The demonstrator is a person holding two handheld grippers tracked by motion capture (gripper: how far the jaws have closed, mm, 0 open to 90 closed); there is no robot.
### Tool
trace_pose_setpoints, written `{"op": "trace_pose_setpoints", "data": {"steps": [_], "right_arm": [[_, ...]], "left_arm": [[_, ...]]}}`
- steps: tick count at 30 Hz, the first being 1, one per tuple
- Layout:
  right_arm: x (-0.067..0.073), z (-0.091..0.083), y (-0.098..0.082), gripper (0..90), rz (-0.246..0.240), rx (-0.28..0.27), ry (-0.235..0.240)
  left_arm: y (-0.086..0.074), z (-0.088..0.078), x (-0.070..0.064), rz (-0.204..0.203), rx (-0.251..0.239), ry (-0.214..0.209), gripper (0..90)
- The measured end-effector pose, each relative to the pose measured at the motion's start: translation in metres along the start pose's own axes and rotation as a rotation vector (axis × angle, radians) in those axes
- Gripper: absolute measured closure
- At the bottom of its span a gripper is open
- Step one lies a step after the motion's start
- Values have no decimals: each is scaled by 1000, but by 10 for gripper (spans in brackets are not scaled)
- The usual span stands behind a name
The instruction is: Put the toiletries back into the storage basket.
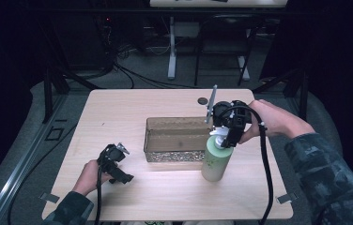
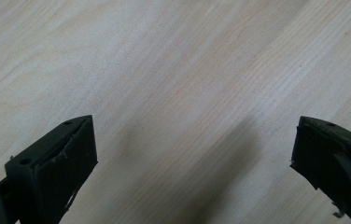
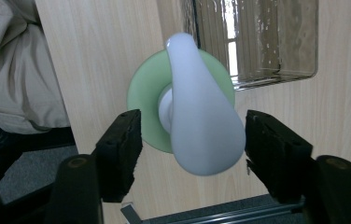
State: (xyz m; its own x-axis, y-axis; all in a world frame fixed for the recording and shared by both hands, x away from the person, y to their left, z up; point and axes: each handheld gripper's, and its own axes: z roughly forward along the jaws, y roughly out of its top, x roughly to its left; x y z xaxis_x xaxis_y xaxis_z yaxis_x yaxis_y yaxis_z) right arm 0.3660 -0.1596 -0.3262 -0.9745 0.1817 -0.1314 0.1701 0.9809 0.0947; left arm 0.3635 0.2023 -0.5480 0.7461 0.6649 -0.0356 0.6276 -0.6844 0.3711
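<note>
A pale green pump bottle [image 1: 216, 161] with a white pump head [image 3: 201, 126] stands upright on the wooden table [image 1: 118, 117], just right of a clear box. My right gripper [image 1: 224, 138] points straight down over the bottle. Its jaws straddle the pump head in the right gripper view [image 3: 193, 136]: one pad meets the head's edge, and a gap shows at the other pad. The green shoulder of the bottle [image 3: 143, 100] shows below the head. My left gripper [image 1: 120, 173] rests low at the table's front left, jaws wide apart over bare wood [image 2: 192, 140], holding nothing.
A clear, shallow rectangular box [image 1: 177, 121] sits at the table's middle, its near wall [image 3: 276, 70] beside the bottle. A round cable hole [image 1: 203, 100] lies behind it. Beige cloth [image 3: 19, 79] on the person's lap sits past the table's front edge. Desk legs stand behind.
</note>
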Motion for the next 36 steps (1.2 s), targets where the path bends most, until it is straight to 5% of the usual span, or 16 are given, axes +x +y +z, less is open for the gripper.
{"op": "trace_pose_setpoints", "data": {"steps": [9,36], "right_arm": [[-4,1,13,619,-30,45,9],[-6,4,16,622,-33,70,20]], "left_arm": [[0,0,0,0,1,-2,0],[0,1,-1,4,2,-1,0]]}}
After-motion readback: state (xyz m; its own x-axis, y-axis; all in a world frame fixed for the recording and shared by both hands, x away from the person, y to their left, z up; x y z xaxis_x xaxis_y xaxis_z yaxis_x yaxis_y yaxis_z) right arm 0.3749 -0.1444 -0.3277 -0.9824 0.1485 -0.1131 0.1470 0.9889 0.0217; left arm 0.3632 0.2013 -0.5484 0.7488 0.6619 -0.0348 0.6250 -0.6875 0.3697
